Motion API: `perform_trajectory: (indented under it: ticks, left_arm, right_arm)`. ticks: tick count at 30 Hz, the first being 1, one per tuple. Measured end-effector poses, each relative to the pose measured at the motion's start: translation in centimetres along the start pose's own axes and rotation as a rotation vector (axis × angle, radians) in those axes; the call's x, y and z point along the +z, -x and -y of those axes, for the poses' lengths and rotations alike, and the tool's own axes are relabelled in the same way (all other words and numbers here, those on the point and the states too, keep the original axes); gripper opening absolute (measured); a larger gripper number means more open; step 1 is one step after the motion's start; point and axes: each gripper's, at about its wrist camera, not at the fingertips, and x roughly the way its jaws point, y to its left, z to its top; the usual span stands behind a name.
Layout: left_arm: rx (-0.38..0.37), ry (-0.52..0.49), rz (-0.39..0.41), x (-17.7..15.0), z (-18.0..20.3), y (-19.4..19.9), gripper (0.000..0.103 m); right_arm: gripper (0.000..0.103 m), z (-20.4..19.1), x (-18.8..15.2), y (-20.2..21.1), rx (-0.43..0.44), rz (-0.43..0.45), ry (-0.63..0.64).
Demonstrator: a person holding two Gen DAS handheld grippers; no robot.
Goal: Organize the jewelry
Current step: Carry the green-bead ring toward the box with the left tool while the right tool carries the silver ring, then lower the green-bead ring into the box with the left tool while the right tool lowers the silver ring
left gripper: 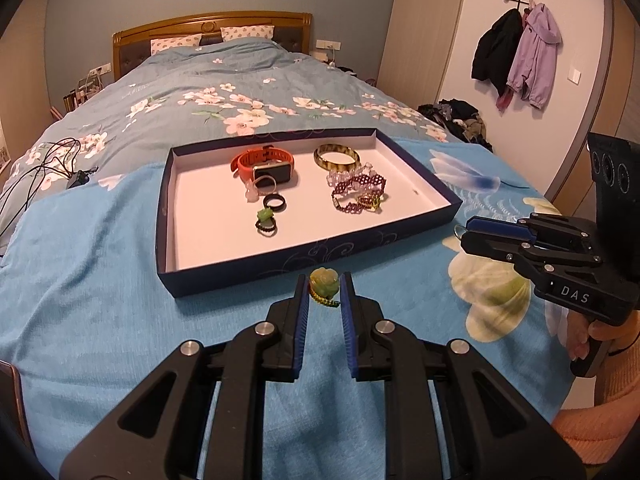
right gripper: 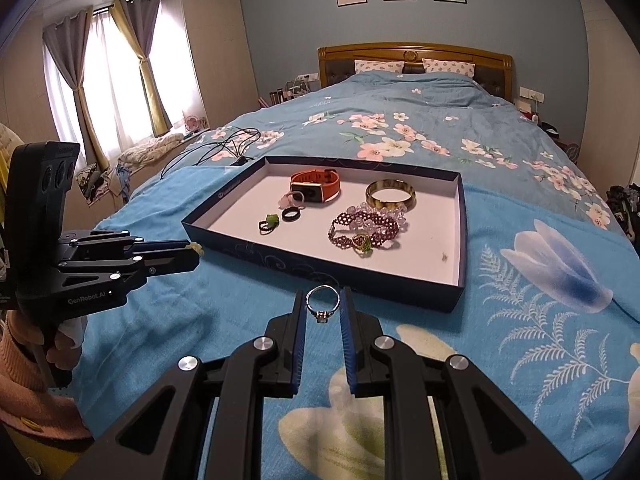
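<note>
My left gripper (left gripper: 324,285) is shut on a green rose ring (left gripper: 324,283) with a yellow-green braided band, just short of the near wall of the dark blue tray (left gripper: 240,276). My right gripper (right gripper: 323,300) is shut on a silver ring (right gripper: 322,303) whose stone hangs downward, also in front of the tray (right gripper: 320,276). In the tray lie an orange watch (left gripper: 264,162), a horn-patterned bangle (left gripper: 337,157), purple beaded bracelets (left gripper: 358,190), a black ring (left gripper: 275,202) and a small green ring (left gripper: 266,222). The right gripper (left gripper: 466,232) shows at the right in the left wrist view, the left gripper (right gripper: 194,250) at the left in the right wrist view.
The tray rests on a bright blue floral blanket (left gripper: 100,280) spread over a bed. Black cables (left gripper: 48,160) lie on the duvet left of the tray. A hand in a peach sleeve (right gripper: 24,360) holds the left tool. Jackets (left gripper: 516,52) hang on the right wall.
</note>
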Motion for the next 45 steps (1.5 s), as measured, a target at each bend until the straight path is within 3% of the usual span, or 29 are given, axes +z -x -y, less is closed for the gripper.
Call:
perform_trajectory:
  ticks: [45]
  left_arm:
    - [0.012,0.016,0.091,3.2,0.0,0.1,0.016]
  right_arm:
    - [0.015,0.8,2.9,-0.1,0.009,0.085,-0.015]
